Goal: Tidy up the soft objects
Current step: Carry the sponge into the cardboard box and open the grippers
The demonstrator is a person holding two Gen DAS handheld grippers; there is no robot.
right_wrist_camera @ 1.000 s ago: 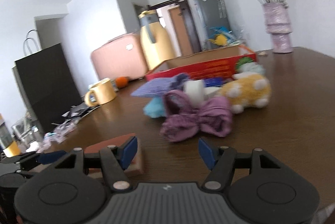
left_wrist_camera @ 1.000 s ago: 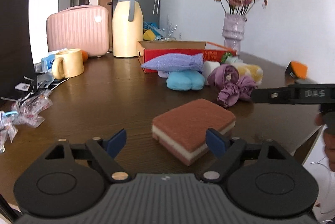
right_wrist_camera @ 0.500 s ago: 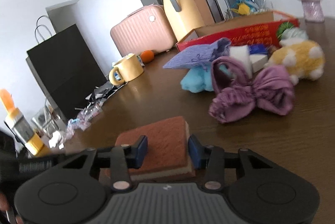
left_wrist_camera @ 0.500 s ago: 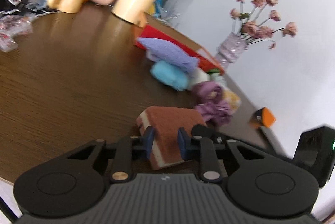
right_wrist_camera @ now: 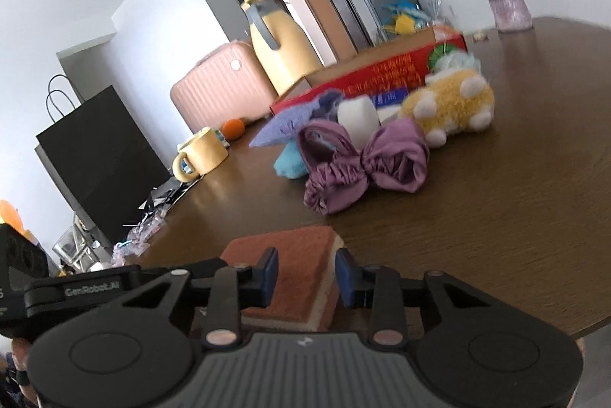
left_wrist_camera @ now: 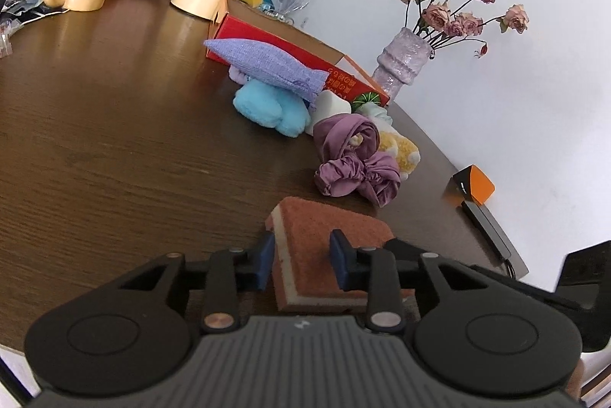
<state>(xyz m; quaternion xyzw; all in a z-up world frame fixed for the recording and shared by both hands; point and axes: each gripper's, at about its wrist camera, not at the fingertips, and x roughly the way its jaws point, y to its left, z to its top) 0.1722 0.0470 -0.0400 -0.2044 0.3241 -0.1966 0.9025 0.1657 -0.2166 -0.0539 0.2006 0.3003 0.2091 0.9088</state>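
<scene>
Left wrist view
Sponge (left_wrist_camera: 328,236): lying on the table (left_wrist_camera: 114,148), nearest thing to the camera, well in front of the red box (left_wrist_camera: 282,45).
Left gripper (left_wrist_camera: 301,257): clamping the sponge's near corner, both blue pads pressing into it; its jaws have just been closing on it.
Pile: a purple scrunchie (left_wrist_camera: 355,160), blue plush (left_wrist_camera: 271,106) and lilac pouch (left_wrist_camera: 267,62) are lying between sponge and box.

Right wrist view
Right gripper (right_wrist_camera: 305,274): pinching the sponge (right_wrist_camera: 294,266) at its other end, pads touching both sides; jaws have just been closing further.
Box (right_wrist_camera: 382,72): sitting open beyond the pile, well beyond the sponge.

Handling
Feel: likely light and squashy, with a rough brown top over a soft pale layer.
Hold: edges are giving under the pads, so gripping across the full thickness looks safest.
</scene>
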